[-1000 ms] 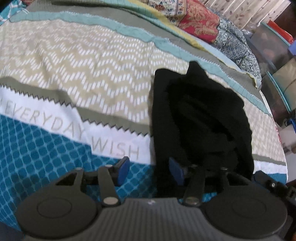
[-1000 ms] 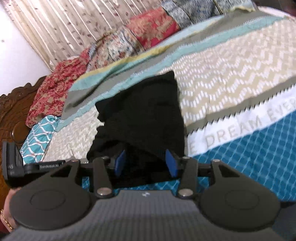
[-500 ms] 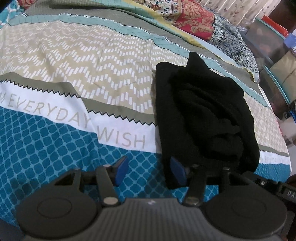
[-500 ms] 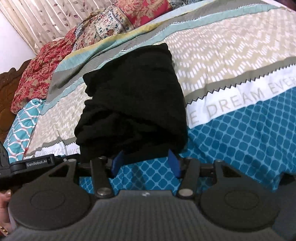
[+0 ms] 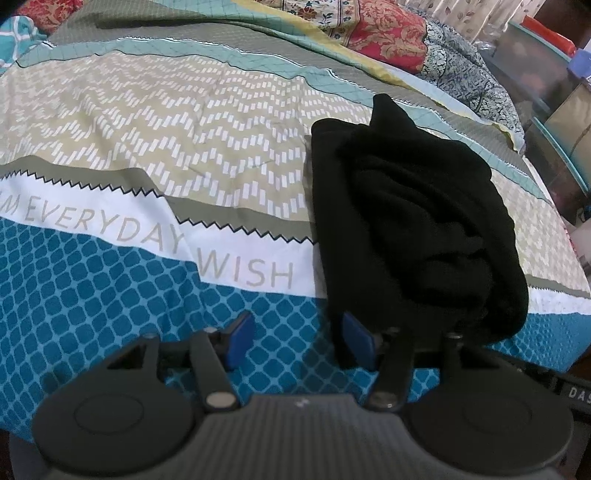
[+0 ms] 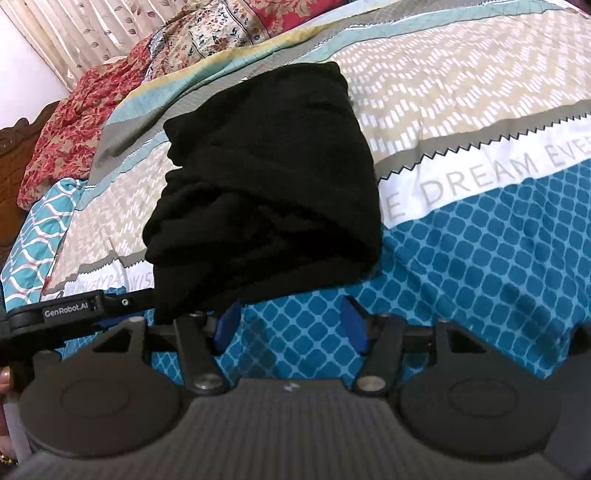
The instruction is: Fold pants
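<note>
The black pants [image 5: 413,221] lie folded in a thick bundle on the patterned bedspread [image 5: 147,166]. They also show in the right wrist view [image 6: 266,177]. My left gripper [image 5: 299,341] is open and empty, just in front of the bundle's near left corner. My right gripper [image 6: 290,328] is open and empty, just in front of the bundle's near edge. The other gripper's black body [image 6: 66,314] shows at the left of the right wrist view.
Floral pillows and quilts [image 5: 388,33] lie at the head of the bed. A wooden headboard [image 6: 11,158] and curtain [image 6: 92,26] stand behind. Storage boxes [image 5: 546,66] sit beside the bed on the right of the left wrist view.
Both grippers have pulled back from the bundle toward the bed's near edge. The pants, which were between the fingers before, now lie free on the bedspread.
</note>
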A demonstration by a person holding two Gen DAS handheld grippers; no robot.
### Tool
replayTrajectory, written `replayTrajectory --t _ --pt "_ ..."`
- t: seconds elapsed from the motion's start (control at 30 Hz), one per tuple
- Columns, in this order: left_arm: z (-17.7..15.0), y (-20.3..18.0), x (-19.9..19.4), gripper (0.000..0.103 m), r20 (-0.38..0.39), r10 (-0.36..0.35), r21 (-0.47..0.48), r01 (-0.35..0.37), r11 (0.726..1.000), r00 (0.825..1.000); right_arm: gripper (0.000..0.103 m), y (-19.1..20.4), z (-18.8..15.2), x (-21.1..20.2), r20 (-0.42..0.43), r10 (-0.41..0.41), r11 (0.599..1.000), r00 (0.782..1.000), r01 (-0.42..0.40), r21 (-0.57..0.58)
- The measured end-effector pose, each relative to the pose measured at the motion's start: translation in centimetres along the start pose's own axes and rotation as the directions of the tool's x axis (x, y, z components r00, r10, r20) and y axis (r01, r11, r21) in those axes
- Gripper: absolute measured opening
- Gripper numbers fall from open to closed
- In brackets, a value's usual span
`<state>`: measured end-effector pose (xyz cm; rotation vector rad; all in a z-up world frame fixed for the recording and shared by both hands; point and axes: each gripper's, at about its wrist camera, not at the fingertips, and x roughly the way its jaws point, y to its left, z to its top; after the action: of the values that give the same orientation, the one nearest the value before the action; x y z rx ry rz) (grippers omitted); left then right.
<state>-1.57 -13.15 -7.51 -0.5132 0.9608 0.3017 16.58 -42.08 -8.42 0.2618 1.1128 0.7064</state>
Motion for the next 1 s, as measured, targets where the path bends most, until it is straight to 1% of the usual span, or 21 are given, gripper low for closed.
replayTrajectory --t 0.13,0.27,0.4,0.47,0.53,0.6,0.87,1.0 --pt "0.1 -0.4 -0.3 0.062 0.017 0.048 0.031 -0.049 0.998 0.999 0.062 0.7 0.1 -0.8 0.044 -0.003 0.999 0.999 0.005 -0.046" --pt "0.3 -0.5 -0.5 0.063 0.036 0.091 0.055 -0.093 0.994 0.995 0.062 1.5 0.2 -1.6 0.096 0.014 0.995 0.995 -0.005 -0.099" --pt "0.4 -0.5 -0.5 0.063 0.034 0.117 0.061 -0.119 0.991 0.993 0.063 2.0 0.4 -1.6 0.117 0.031 0.992 0.993 -0.016 -0.128" --pt "0.4 -0.5 -0.4 0.064 0.035 0.128 0.069 -0.131 0.989 0.991 0.063 2.1 0.5 -1.6 0.128 0.033 0.991 0.991 -0.016 -0.132" --pt "0.4 -0.7 -0.4 0.069 0.038 0.141 0.079 -0.144 0.986 0.989 0.063 1.9 0.7 -1.5 0.139 0.032 0.991 0.990 -0.013 -0.134" --pt "0.5 -0.9 -0.4 0.072 0.044 0.151 0.089 -0.154 0.984 0.988 0.063 1.8 0.7 -1.5 0.147 0.031 0.991 0.989 -0.012 -0.130" --pt "0.6 -1.3 0.0 0.073 0.032 0.177 0.110 -0.179 0.978 0.984 0.063 0.3 1.1 -2.4 0.192 0.035 0.995 0.981 -0.017 -0.094" --pt "0.7 -1.3 0.0 0.075 0.029 0.167 0.104 -0.169 0.980 0.986 0.063 -0.8 1.5 -3.1 0.221 0.029 0.996 0.975 -0.009 -0.090"
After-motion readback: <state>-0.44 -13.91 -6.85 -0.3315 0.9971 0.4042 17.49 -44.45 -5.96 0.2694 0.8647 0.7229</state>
